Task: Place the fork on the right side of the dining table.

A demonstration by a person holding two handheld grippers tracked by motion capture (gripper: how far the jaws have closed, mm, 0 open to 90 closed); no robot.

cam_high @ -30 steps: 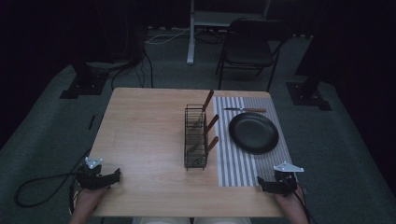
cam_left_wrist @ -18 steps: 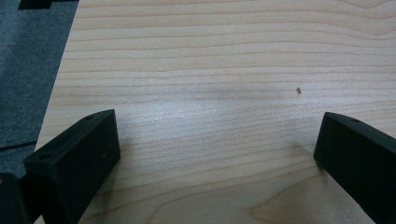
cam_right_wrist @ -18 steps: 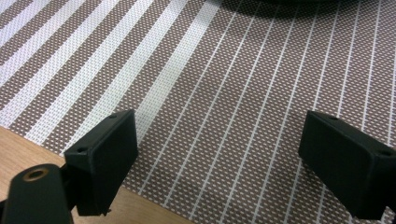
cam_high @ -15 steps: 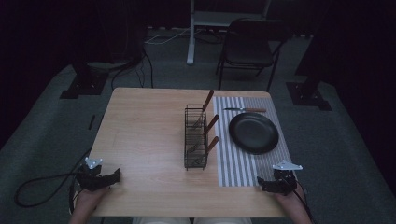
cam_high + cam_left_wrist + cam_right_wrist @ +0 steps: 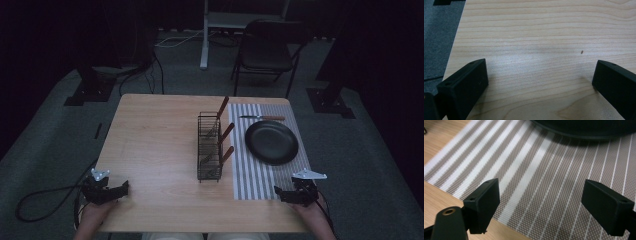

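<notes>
Fingers of both grippers spread wide, empty: right gripper (image 5: 540, 205) over striped mat (image 5: 554, 182) w/ plate (image 5: 586, 128) just ahead, prob. untouched.

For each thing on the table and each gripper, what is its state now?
left gripper: open, holds nothing, over bare wood.
right gripper: open, holds nothing, over the placemat.
plate: empty, on the placemat.
wire rack: upright, three wooden-handled utensils lean in it.
knife: lies flat, beyond the plate.
</notes>
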